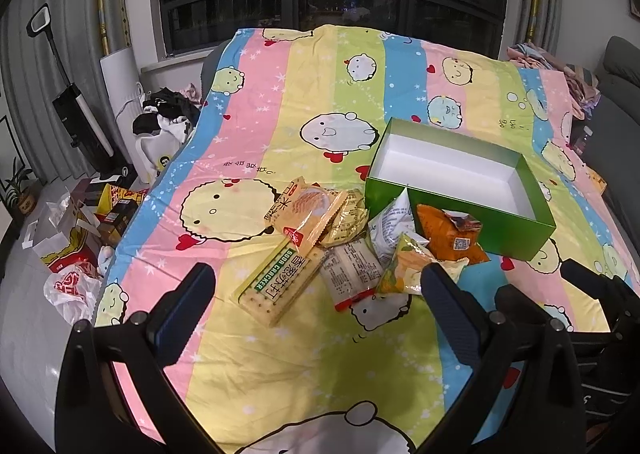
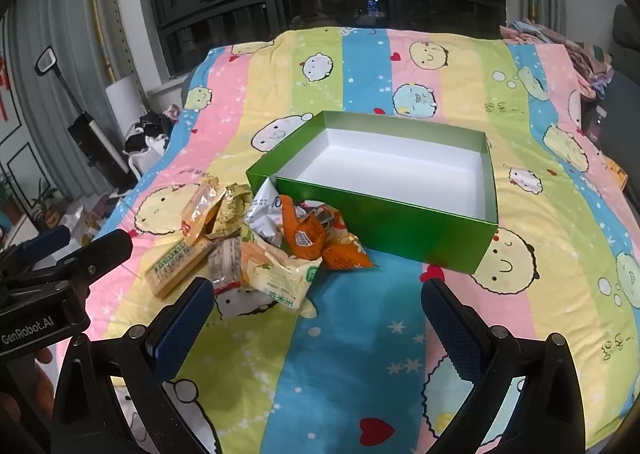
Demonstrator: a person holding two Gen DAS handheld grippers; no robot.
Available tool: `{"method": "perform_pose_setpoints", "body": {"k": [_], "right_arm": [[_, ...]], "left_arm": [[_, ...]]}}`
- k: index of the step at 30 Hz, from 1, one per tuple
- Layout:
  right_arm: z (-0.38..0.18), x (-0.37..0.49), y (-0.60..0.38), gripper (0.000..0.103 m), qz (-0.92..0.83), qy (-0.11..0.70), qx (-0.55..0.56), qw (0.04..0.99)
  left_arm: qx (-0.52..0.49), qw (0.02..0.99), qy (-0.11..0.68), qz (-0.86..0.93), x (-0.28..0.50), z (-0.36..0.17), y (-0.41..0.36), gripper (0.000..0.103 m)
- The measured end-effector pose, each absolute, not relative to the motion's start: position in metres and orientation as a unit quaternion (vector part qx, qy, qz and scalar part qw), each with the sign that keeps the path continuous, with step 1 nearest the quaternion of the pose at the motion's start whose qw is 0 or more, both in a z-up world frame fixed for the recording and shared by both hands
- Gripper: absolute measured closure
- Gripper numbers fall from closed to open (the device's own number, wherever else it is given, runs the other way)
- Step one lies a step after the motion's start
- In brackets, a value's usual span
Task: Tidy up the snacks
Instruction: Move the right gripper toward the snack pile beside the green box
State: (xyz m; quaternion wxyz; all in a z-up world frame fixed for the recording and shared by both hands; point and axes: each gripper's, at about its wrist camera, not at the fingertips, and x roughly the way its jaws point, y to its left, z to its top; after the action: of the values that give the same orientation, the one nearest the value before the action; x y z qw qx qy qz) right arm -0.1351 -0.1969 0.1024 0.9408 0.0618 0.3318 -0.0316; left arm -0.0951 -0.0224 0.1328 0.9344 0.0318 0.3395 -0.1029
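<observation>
Nearest to the cameras, the left gripper (image 1: 316, 290) hangs above the bedsheet (image 1: 280, 374) with its fingers wide apart and nothing between them, and the right gripper (image 2: 318, 302) is in the same condition, fingers spread and empty. A little farther, the snacks lie in one loose pile on the sheet: in the left wrist view the soda cracker pack (image 1: 276, 286) is at about 12 o'clock just ahead of the fingers, a tan packet (image 1: 308, 209) rests on its far end, and the orange packet (image 1: 452, 238) sits at 1 o'clock, touching the near wall of the green box (image 1: 472, 213). In the right wrist view the same pile is at 11 o'clock and the box at 12 o'clock behind it. The white inside of the box shows no packet at all. I judge the task is at its very beginning: nothing is put away yet, and every packet must be picked and placed in the box.
</observation>
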Motion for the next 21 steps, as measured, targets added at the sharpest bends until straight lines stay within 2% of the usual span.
{"method": "perform_pose_setpoints", "body": {"k": [5, 15, 18, 21], "right_arm": [[0.107, -0.133, -0.196, 0.0, -0.046, 0.321, 0.027, 0.945], [0.103, -0.129, -0.202, 0.0, -0.028, 0.36, 0.095, 0.928], [0.096, -0.129, -0.203, 0.0, -0.017, 0.327, 0.099, 0.94], [0.09, -0.126, -0.202, 0.0, -0.012, 0.333, 0.094, 0.938]], "left_arm": [[0.031, 0.933, 0.343, -0.103, -0.094, 0.131, -0.021, 0.0], [0.007, 0.928, 0.352, -0.124, -0.088, 0.122, -0.018, 0.0], [-0.015, 0.922, 0.358, -0.145, -0.085, 0.114, -0.014, 0.001], [-0.027, 0.914, 0.369, -0.165, -0.08, 0.105, -0.017, 0.001]]}}
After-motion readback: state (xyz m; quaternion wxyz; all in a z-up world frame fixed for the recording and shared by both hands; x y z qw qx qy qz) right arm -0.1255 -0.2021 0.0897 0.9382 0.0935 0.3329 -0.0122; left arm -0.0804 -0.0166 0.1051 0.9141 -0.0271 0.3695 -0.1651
